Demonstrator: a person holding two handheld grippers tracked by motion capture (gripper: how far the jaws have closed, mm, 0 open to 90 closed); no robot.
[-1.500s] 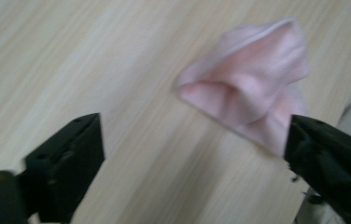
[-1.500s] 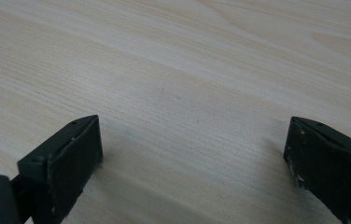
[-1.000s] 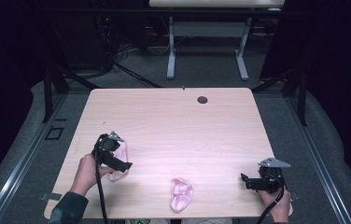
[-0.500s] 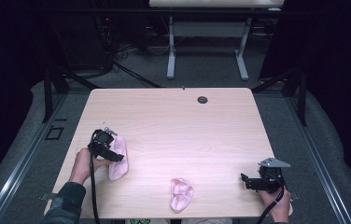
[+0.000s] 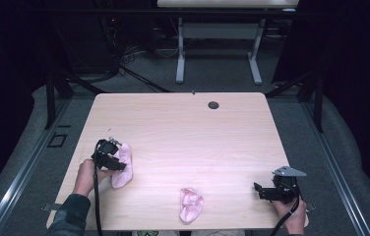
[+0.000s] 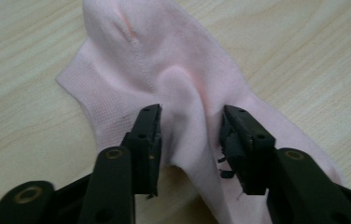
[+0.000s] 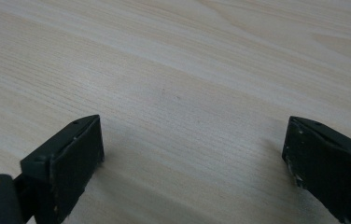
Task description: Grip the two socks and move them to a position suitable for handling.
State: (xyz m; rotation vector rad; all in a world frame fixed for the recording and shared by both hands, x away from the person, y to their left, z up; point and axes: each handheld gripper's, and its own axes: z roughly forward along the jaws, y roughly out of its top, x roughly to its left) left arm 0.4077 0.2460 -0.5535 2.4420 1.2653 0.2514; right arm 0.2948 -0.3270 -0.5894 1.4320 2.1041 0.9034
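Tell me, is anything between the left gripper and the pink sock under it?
Nothing visible: the left gripper has just been closing, and its black fingers pinch a raised fold of the pink knitted sock directly.

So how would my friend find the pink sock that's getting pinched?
Start at the light wooden table and look to its left edge, near the person's left hand. The pink sock there lies stretched out long, with the left tool closing on a raised fold, unlike the bunched-up sock at the front edge.
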